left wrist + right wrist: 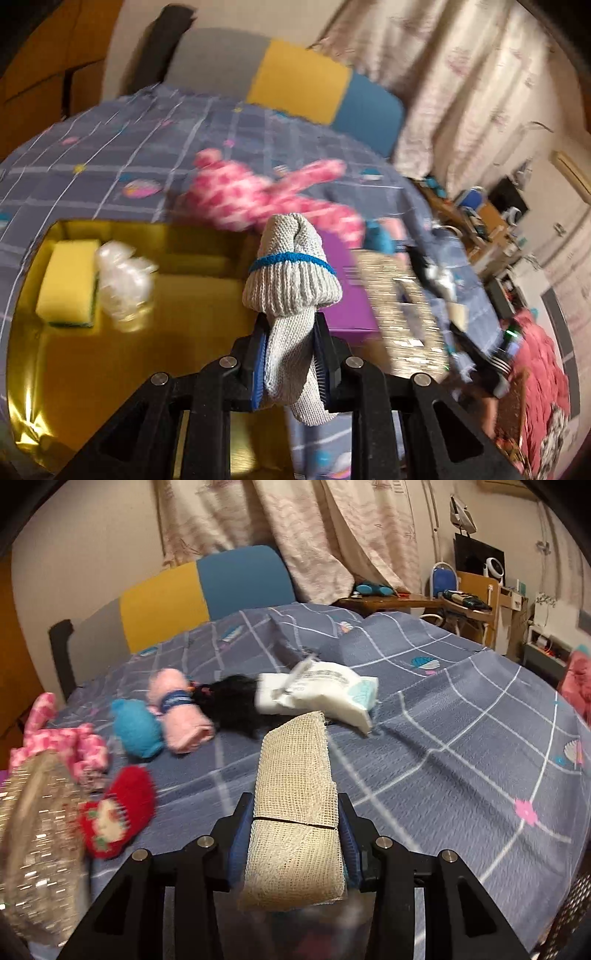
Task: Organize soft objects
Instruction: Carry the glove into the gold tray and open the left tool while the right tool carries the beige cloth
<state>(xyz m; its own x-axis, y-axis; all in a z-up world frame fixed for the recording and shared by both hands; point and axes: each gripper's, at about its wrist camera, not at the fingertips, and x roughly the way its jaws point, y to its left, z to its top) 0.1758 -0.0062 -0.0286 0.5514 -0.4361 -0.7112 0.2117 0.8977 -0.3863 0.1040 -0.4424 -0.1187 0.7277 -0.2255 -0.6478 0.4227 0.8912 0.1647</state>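
The left gripper (290, 354) carried a clamped grey glove (291, 273) over the gold box (207, 302), needing release there; the right gripper (295, 834) squeezed a gauze roll (295, 805) above the bed (443, 738).

The bed (424, 746), covered by a grey checked quilt, is carrying a pink rolled towel (181, 710), a blue plush (136, 727) and a white packet (325, 690). A red plush (118, 812) and a black fluffy item (236, 701) are also being borne by it.
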